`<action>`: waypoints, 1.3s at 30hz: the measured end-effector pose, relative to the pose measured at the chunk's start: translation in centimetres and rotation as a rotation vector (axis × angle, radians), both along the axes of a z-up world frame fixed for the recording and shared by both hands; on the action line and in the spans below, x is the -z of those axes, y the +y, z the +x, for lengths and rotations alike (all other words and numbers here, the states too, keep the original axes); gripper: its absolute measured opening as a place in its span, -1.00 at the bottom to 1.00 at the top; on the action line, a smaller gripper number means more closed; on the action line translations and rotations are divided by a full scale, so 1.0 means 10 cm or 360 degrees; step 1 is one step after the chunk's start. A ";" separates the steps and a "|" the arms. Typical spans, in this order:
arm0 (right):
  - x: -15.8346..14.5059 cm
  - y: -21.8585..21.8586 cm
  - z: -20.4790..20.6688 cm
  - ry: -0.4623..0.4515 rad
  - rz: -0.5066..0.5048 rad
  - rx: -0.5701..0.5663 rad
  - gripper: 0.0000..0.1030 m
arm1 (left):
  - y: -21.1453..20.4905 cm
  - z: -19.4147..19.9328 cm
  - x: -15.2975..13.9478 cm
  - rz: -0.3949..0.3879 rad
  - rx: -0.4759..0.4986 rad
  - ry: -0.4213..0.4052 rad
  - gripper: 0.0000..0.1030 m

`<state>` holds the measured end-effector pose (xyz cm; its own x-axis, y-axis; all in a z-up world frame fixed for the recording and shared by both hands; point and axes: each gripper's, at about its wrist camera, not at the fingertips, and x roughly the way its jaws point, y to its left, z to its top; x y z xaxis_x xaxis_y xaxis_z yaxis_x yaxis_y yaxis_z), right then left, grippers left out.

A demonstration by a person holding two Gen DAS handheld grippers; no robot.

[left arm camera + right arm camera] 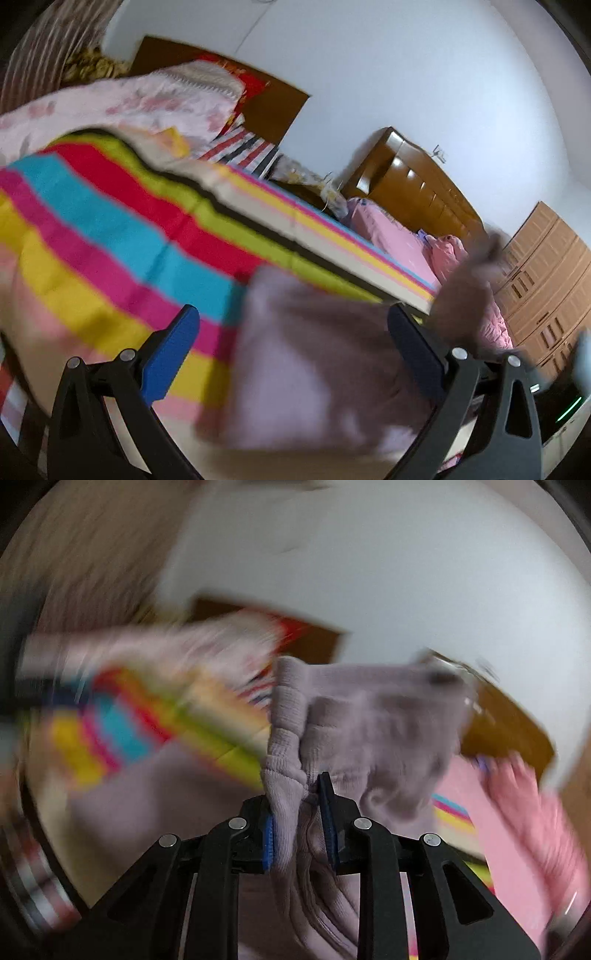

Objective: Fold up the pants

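Right jaws pinch one mauve pair of pants; left jaws gape over striped sheet.

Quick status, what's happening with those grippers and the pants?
Right gripper clamped on mauve pants, bunched ribbed edge. Left gripper open, empty. Nothing in the way.

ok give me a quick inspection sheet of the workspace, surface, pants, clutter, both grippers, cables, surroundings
surface: bed with a rainbow-striped sheet, blurred in both views
job's things: mauve pants, ribbed waistband bunched and lifted; lower part lies on the sheet
clutter: pink floral quilt heaped at the head of the bed; pink bedding beyond the bed's edge
grippers: right gripper clamped on the waistband; left gripper open wide, the pants in front of it, not gripped
cables: thin cord running up the wall
surroundings: white wall, dark wooden headboard, light wooden wardrobe
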<state>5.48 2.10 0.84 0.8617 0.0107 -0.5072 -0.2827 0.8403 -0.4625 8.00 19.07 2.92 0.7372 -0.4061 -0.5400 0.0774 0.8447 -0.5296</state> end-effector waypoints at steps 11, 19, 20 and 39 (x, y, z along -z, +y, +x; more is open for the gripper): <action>0.68 0.29 -0.15 -0.0073 -0.0205 -0.0127 -0.51 | -0.07 0.00 0.33 -0.0351 0.0361 0.0140 0.96; 0.57 0.17 -0.42 -0.0053 -0.0134 -0.0262 -0.18 | -0.85 0.49 0.44 -0.0197 0.0612 0.0388 0.95; 0.46 0.04 -0.52 -0.0077 -0.0090 -0.0258 -0.10 | -0.89 0.51 0.49 -0.0169 0.0606 0.0418 0.95; 0.53 -1.93 -0.86 0.0116 0.0497 0.0325 0.26 | -1.33 0.57 0.57 0.0320 0.0438 0.0396 0.71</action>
